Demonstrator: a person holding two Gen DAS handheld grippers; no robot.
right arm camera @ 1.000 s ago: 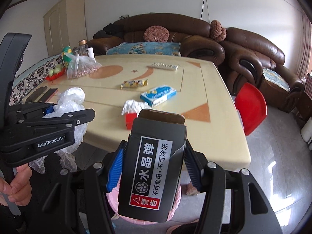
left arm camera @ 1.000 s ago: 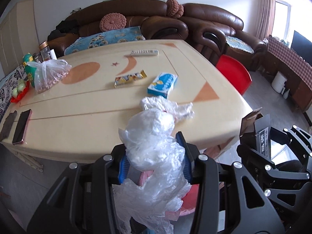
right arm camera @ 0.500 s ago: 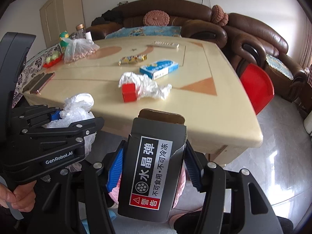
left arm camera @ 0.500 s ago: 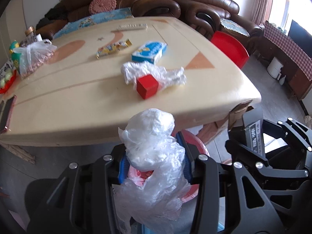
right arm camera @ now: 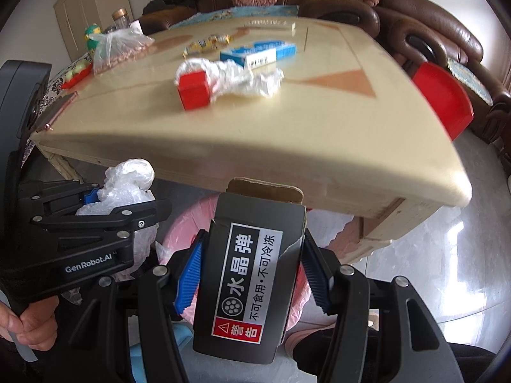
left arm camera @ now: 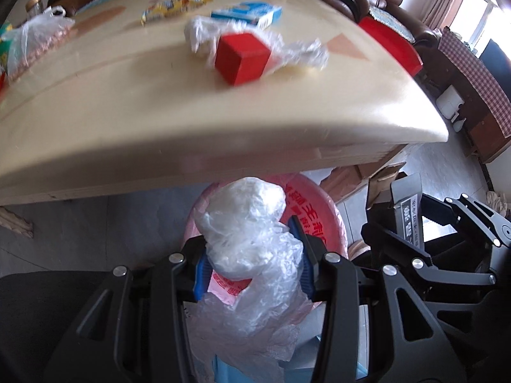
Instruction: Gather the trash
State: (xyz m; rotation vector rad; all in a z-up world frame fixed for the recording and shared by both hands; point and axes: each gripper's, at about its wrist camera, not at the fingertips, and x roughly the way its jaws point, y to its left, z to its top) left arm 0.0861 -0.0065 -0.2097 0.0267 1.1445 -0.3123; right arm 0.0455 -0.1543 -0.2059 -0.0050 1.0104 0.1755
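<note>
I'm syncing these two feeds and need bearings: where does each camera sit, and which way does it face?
Left wrist: on the left gripper, looking forward and down at the pink bin and table edge; its fingers clamp a crumpled plastic bag.
Right wrist: on the right gripper, holding a black carton; the left gripper and hand show.
Shared: red box, table, bin.

Table (right arm camera: pixel 287 134) ahead; bin (left arm camera: pixel 319 210) below its near edge. Left gripper (left arm camera: pixel 252 268) with bag (left arm camera: pixel 252 249) over bin; right gripper (right arm camera: pixel 252 277) with carton (right arm camera: pixel 249 274) beside it, to right. On table: block (right arm camera: pixel 193 91) touching wrap (right arm camera: pixel 242 76); box (right arm camera: pixel 258 52) behind wrap; sofa (right arm camera: pixel 399 22) beyond table.
</note>
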